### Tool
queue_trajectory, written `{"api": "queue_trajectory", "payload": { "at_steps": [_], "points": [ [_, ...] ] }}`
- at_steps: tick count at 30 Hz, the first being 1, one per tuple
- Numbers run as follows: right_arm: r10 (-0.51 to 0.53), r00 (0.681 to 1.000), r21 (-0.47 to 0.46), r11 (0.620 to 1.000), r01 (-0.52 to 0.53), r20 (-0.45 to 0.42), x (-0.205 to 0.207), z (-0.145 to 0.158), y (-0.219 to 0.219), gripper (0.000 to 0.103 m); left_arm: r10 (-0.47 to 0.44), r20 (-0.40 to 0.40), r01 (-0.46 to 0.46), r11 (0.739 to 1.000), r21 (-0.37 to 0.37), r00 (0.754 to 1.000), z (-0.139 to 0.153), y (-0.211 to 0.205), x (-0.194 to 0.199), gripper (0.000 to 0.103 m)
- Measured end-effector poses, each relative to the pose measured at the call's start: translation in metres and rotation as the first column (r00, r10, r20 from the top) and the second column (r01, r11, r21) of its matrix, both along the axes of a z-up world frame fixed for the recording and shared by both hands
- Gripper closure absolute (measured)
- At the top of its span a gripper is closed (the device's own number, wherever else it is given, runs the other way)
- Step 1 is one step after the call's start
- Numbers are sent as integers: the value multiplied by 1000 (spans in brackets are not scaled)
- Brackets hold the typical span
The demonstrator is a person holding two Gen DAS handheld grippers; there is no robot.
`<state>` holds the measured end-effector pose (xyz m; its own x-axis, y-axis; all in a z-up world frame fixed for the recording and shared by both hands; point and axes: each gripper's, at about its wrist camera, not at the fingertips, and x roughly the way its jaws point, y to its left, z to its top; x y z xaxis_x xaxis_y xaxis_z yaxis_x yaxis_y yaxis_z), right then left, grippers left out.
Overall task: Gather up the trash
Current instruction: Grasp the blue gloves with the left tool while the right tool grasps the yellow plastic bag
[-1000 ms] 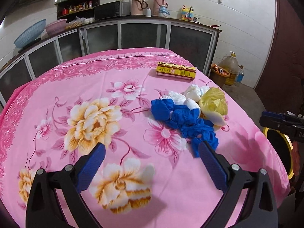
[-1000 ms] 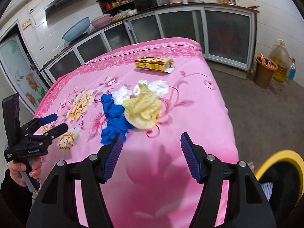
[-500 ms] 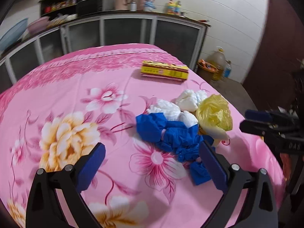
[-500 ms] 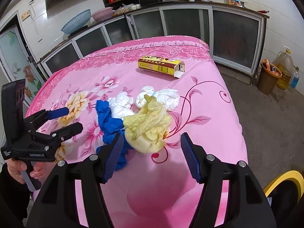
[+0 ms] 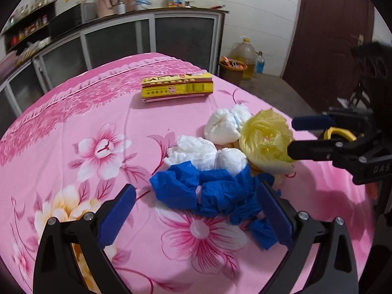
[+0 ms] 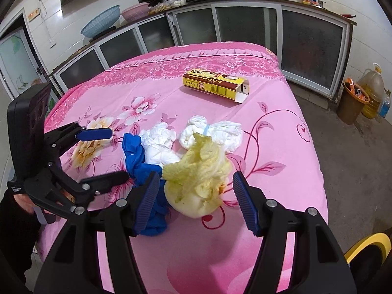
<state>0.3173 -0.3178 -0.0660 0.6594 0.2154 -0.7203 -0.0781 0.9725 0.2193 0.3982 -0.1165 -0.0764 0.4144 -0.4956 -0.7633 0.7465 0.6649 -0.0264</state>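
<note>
Both tools have closed in on the trash pile since a second ago, which now fills the lower centre of each view. Left tool (image 5: 196, 218), jaws wide and empty, straddles the blue plastic bag (image 5: 208, 191) on the pink floral worktop (image 5: 73, 112). Right tool (image 6: 193, 201), jaws also wide, brackets the cabbage leaf (image 6: 198, 171) at 12 o'clock. White tissue wads (image 6: 159, 144) lie beyond; the yellow carton (image 6: 215, 85) lies farther off. Judged: grasping is imminent, nothing collected yet.

My left gripper (image 5: 196, 216) tilted down, jaws spread wide, nothing clamped; right gripper (image 6: 196, 201) same downward tilt, jaws apart, nothing gripped; hand (image 6: 23, 199) on left handle.
</note>
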Motion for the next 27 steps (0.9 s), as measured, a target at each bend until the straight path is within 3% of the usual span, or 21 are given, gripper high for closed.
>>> {"api": "queue_trajectory", "payload": {
  "at_steps": [13, 17, 22, 25, 27],
  "points": [
    [-2, 998, 52, 999, 5, -69, 18, -19, -2, 50, -5, -87, -1, 998, -69, 996, -17, 2, 17, 11],
    [-1, 997, 63, 998, 6, -80, 19, -20, -3, 60, -12, -90, 6, 998, -68, 996, -17, 0, 16, 31],
    [-15, 995, 57, 998, 20, -99, 19, -22, -6, 86, -28, -78, 23, 998, -62, 997, -16, -3, 11, 53],
    [-16, 995, 54, 998, 21, -98, 17, -21, -8, 92, -32, -68, 29, 999, -43, 997, -14, -3, 7, 70],
    [-18, 996, 55, 998, 23, -89, 14, -19, -10, 93, -31, -67, 29, 999, -32, 997, -12, 0, 3, 74]
  ]
}}
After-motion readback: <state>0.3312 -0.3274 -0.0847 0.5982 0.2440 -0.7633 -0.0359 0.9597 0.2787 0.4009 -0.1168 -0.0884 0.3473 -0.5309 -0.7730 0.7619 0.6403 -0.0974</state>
